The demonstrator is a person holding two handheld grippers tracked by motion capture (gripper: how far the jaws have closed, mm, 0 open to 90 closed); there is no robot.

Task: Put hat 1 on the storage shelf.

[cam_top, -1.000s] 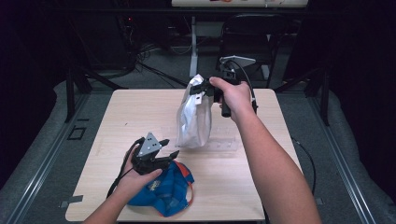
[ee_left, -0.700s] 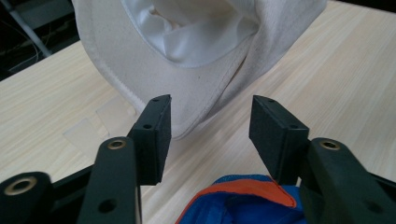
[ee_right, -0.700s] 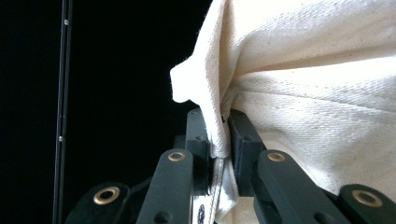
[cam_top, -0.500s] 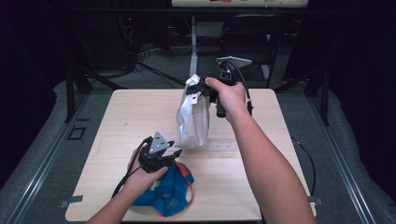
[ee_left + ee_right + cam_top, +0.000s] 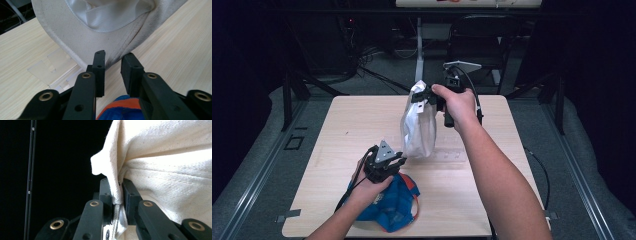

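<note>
Our right gripper [image 5: 428, 96] is clamped on the hem of the cream cloth bag [image 5: 418, 131], hanging above the table's [image 5: 337, 125] far middle. Soft, light, floppy: our left gripper [image 5: 113, 65], jaws apart, should pinch its lower seam.

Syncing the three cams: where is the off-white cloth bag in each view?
High view: off-white cloth bag hangs at table centre, its top pinched by the right gripper.
Left gripper view: the bag spans the top, its lower edge just beyond the open jaws.
Right gripper view: the bag covers the upper right, a fold clamped between the jaws.
Shared landmark: the bag's stitched seam edge.
</note>
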